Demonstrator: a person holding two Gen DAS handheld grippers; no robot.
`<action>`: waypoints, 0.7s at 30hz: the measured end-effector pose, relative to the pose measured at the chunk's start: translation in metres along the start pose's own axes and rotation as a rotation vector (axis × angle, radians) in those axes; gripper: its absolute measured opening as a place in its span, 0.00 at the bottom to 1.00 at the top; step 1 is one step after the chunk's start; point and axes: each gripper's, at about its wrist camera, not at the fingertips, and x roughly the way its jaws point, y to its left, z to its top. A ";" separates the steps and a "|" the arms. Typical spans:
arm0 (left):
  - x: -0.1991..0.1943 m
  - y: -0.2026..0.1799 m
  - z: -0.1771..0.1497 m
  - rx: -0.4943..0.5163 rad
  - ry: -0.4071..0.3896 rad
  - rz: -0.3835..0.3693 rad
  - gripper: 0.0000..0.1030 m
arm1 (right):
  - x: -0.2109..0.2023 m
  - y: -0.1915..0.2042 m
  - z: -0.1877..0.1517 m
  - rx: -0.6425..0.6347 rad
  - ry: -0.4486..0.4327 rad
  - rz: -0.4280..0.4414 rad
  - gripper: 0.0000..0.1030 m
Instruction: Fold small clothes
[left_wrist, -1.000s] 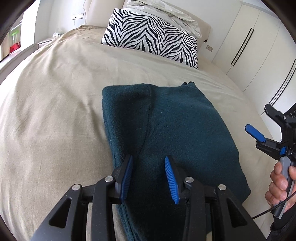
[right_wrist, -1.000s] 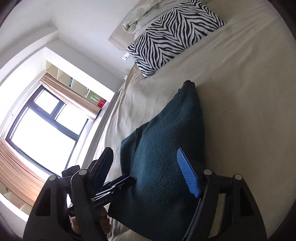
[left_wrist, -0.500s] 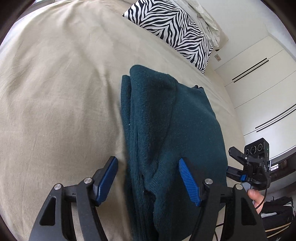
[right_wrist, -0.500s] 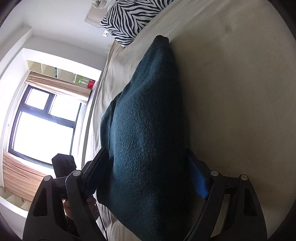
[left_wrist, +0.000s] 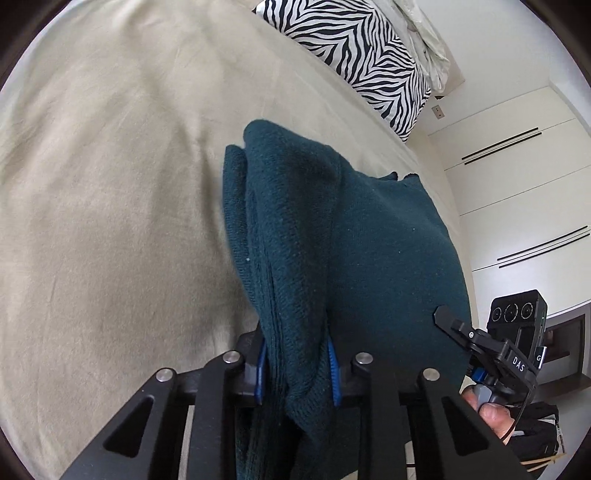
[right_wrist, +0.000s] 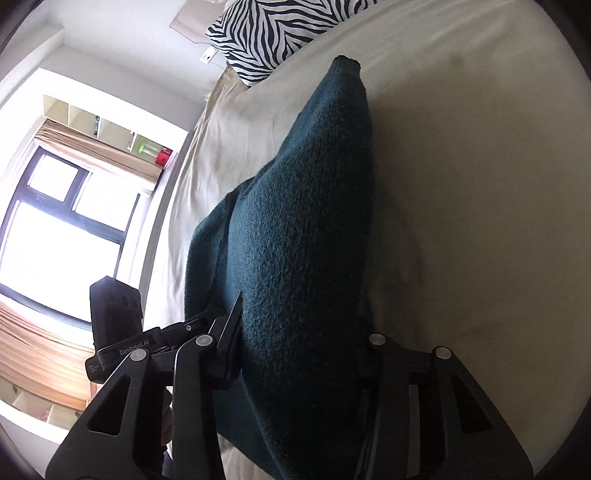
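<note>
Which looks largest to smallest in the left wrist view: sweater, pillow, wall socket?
1. sweater, though it is nearest the camera.
2. pillow.
3. wall socket.

A beige bed (left_wrist: 110, 221) carries a folded teal sweater (left_wrist: 351, 240) and zebra pillow (left_wrist: 354, 48).

Left gripper (left_wrist: 295, 369) and right gripper (right_wrist: 299, 354) both angled downward, jaws just closed, cloth pinched between.

The dark green sweater (left_wrist: 343, 236) is pinched by the left gripper (left_wrist: 297, 373), whose jaws have just been closing, on the tan bed (left_wrist: 110, 184).
</note>
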 end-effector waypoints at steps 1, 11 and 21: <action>-0.012 -0.006 -0.004 0.027 -0.010 0.004 0.26 | -0.004 0.011 -0.004 -0.010 -0.001 0.018 0.37; -0.109 0.000 -0.092 0.167 -0.056 0.069 0.26 | -0.037 0.076 -0.093 -0.057 0.025 0.169 0.37; -0.070 0.073 -0.168 0.093 -0.044 0.088 0.38 | 0.007 0.021 -0.193 0.030 0.105 0.101 0.43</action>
